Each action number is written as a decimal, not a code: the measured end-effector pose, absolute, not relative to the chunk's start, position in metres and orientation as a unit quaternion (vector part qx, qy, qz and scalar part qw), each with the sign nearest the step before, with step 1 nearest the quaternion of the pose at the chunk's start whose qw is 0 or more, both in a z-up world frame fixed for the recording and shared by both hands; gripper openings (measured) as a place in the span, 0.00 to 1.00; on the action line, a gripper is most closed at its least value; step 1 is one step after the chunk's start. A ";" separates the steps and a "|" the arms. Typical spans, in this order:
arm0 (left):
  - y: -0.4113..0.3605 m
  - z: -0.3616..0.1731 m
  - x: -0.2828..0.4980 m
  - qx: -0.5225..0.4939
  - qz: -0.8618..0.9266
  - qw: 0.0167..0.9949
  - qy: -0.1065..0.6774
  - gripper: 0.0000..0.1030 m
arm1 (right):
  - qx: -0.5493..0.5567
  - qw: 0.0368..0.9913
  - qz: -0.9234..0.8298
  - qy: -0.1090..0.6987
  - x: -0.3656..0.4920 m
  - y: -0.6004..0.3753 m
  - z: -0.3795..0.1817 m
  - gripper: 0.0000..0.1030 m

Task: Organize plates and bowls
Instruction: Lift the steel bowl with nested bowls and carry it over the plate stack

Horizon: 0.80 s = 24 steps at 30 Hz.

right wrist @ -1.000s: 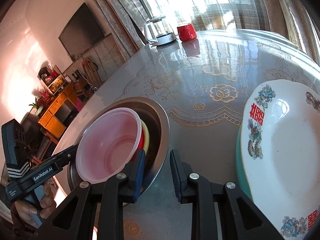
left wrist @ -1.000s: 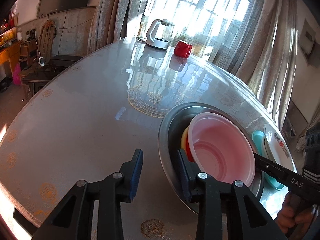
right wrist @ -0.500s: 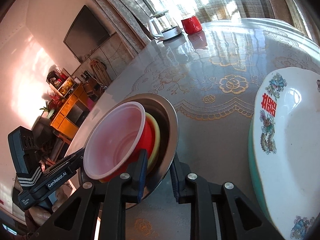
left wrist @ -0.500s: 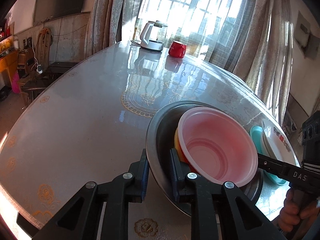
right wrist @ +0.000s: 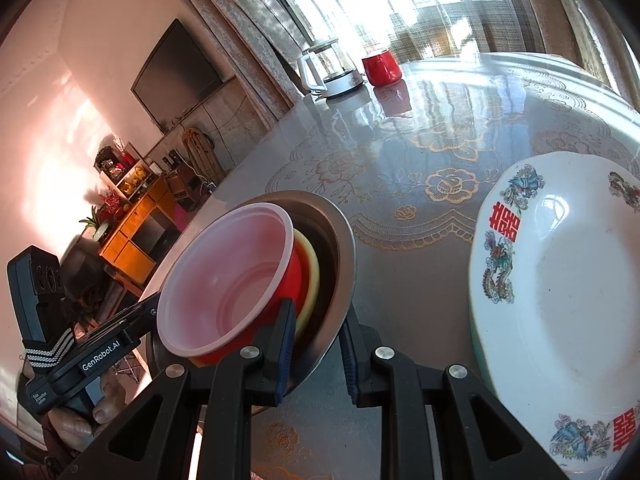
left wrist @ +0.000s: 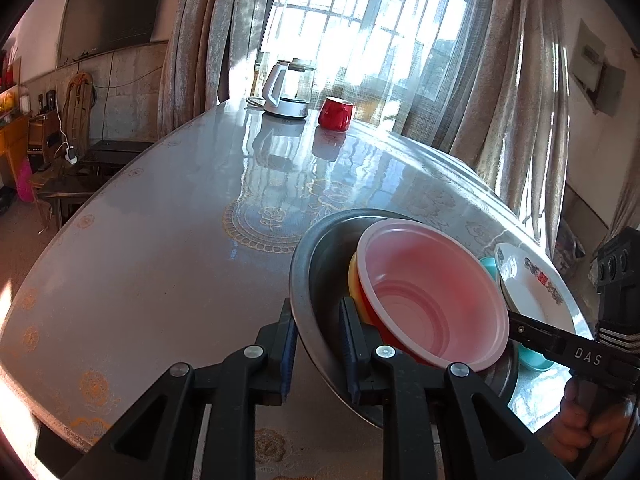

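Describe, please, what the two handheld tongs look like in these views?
Both tongs are matte black plastic, with angular triangular cut-out fingers, silver pivot rivets and dark blue ribbed pads. The left tongs show white "GenRobot.AI" lettering along the body in the right wrist view, plus a black-and-white striped strap. The right tongs show "DAS" lettering and a similar striped band in the left wrist view. No sleeves visible.

Opposed close wrist views, shared steel basin
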<state>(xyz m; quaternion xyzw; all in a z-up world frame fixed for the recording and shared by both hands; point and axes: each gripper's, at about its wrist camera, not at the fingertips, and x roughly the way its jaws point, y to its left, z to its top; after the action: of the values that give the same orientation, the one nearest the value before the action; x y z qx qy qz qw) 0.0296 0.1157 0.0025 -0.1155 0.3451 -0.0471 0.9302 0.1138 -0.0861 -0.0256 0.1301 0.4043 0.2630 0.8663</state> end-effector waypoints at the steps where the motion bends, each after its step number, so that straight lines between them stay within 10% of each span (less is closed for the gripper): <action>1: 0.114 0.005 0.029 -0.115 -0.049 0.931 0.343 0.19 | 0.131 0.868 0.263 0.401 0.112 -0.088 -0.023 0.22; 24: 0.002 0.053 0.050 -0.034 -0.132 0.939 0.316 0.20 | 0.177 0.912 0.179 0.323 0.080 -0.190 0.017 0.21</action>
<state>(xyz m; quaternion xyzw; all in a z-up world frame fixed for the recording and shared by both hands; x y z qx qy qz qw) 0.0500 0.0021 0.0527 -0.0340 0.3160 -0.1320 0.9389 0.0805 -0.1898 0.0167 0.1774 0.3233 0.1789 0.9121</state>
